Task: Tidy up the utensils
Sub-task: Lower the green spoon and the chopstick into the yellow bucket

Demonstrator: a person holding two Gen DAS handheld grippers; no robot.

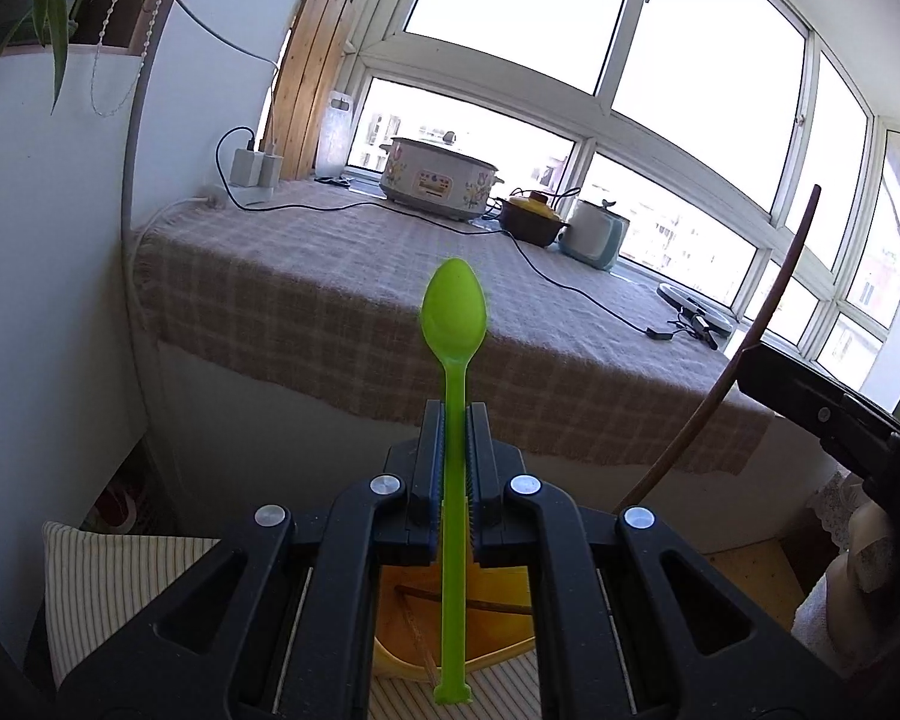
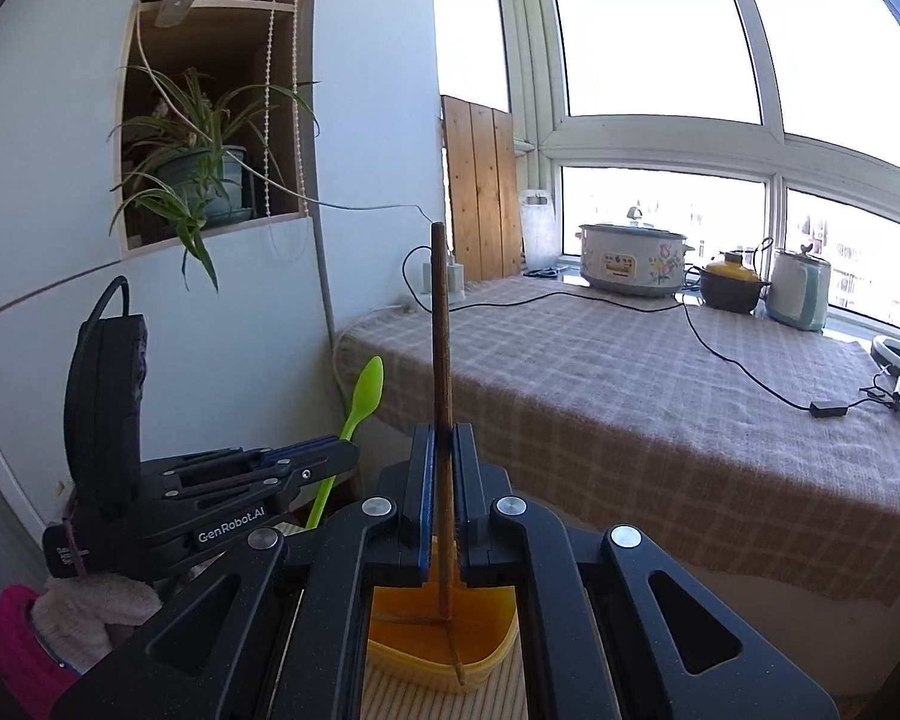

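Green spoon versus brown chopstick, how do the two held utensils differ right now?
The green spoon is bright plastic with a broad bowl; the brown chopstick is a dark, thin, plain stick. The spoon sits in the left gripper, the chopstick in the right gripper. Both are clamped mid-shaft, pointing up, above the yellow tray.

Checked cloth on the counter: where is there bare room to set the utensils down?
The checked cloth is bare along its front edge and near corner, between the black cable and the wall-side chargers. It is crowded at the window: slow cooker, brown pot, pale kettle.
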